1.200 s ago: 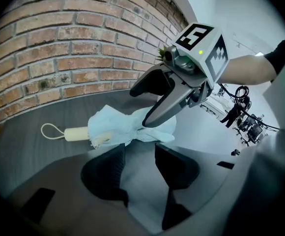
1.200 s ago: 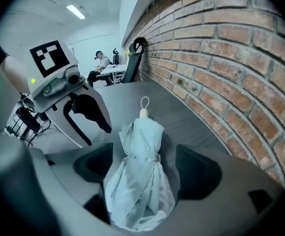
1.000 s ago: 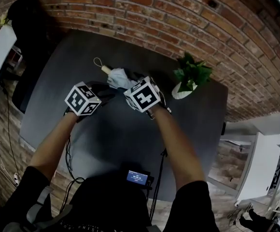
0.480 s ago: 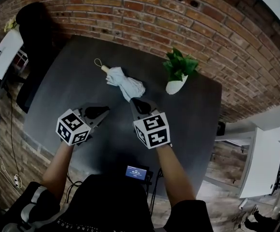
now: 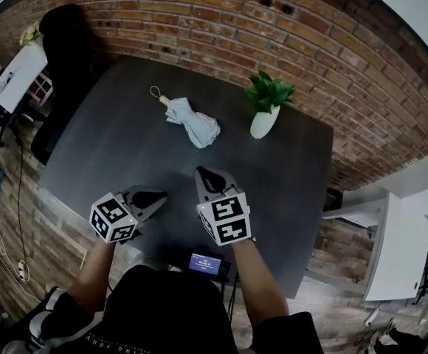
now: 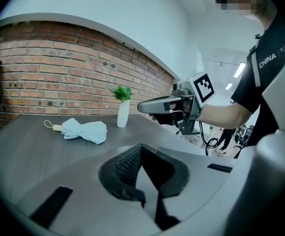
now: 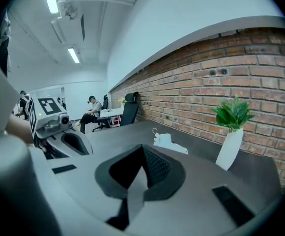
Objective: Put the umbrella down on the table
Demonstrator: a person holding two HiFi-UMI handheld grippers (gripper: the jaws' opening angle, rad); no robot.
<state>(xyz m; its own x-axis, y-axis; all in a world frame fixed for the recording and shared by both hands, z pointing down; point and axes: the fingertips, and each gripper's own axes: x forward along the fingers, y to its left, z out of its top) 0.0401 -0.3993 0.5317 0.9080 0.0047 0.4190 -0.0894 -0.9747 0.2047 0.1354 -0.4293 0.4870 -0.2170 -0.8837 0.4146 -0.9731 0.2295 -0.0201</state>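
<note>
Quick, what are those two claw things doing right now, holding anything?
Left gripper: closed, holding nothing.
Right gripper: closed, holding nothing.

Folded pale umbrella (image 5: 192, 122) lies on dark table (image 5: 111, 146), near potted plant (image 5: 266, 103). Left gripper (image 5: 159, 195) near table's front edge, jaws just been closing, nothing between. Right gripper (image 5: 203, 172) beside it, jaws together, empty.

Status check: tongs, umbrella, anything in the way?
Both empty: left tongs just closed, right tongs shut. Folded umbrella lying on table, released. Only potted plant nearby, not touching.
</note>
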